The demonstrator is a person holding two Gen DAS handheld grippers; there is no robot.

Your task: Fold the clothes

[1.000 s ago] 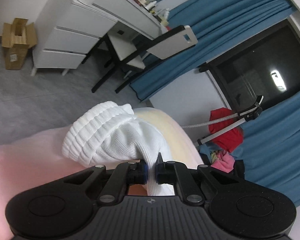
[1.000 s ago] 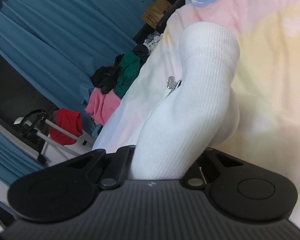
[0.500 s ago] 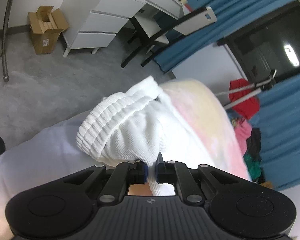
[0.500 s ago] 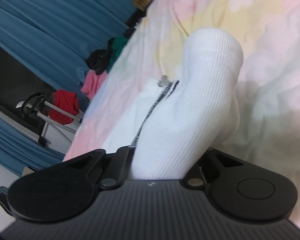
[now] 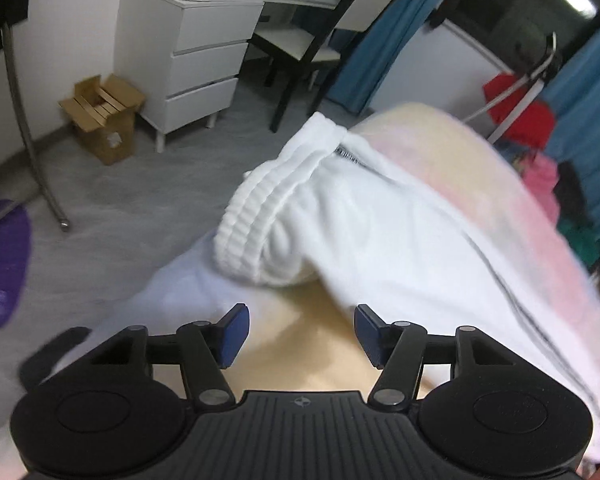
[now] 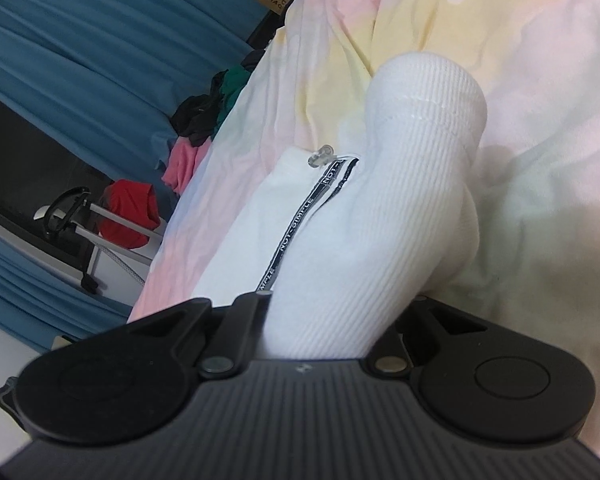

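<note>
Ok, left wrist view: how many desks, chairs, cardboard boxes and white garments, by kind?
Desk with drawers: 1
Chair: 1
Cardboard box: 1
White garment: 1
Total: 4

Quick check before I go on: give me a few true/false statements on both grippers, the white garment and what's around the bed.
1. The left gripper is clamped on the white garment. False: its jaws have just opened, nothing between them.
2. The right gripper grips a ribbed cuff. True.
3. The garment lies on a pastel bedspread. True.
4. The curtains are red. False: blue.
5. A cardboard box stands by the white drawers. True.
</note>
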